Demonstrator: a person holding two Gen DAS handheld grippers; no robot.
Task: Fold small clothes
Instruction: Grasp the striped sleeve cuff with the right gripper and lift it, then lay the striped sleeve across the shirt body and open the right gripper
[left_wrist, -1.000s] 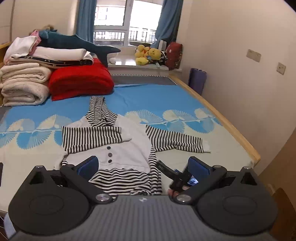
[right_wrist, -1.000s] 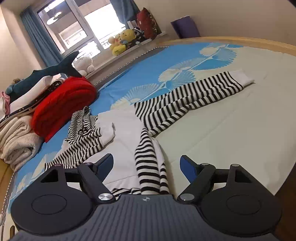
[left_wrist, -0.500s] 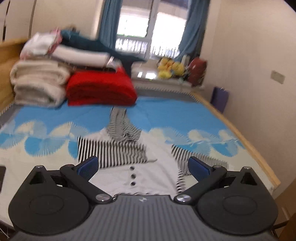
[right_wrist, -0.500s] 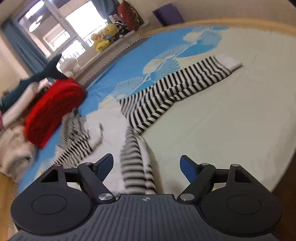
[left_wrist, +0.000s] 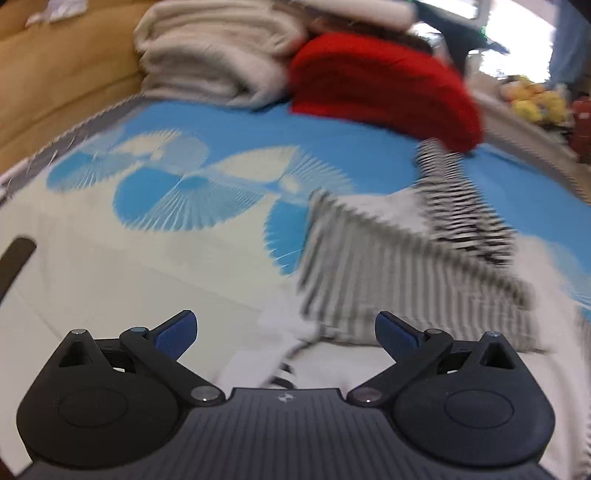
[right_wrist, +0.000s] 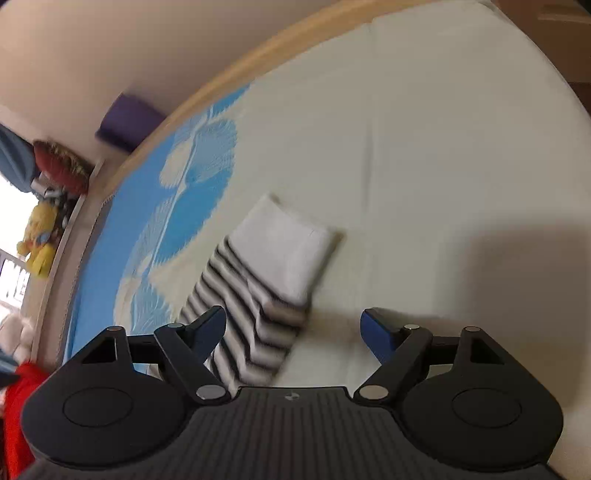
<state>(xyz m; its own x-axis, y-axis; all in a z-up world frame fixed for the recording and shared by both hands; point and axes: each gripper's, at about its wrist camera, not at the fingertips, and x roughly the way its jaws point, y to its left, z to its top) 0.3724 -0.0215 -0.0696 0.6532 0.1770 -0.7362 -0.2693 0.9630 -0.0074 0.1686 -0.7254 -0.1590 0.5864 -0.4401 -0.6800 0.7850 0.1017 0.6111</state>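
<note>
Though blurred, both grippers (left_wrist: 286, 326) (right_wrist: 293, 325) gape above striped top (left_wrist: 388, 266).

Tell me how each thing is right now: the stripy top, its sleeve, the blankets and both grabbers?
Striped top: lying on the bed, blurred, not fully folded.
Striped sleeve: stretched out flat, white cuff at its end.
Red blanket: folded, on the bed.
Cream blankets: folded, stacked.
Left gripper: fingers open, holding nothing, above the top.
Right gripper: fingers open, holding nothing, above the sleeve.
</note>
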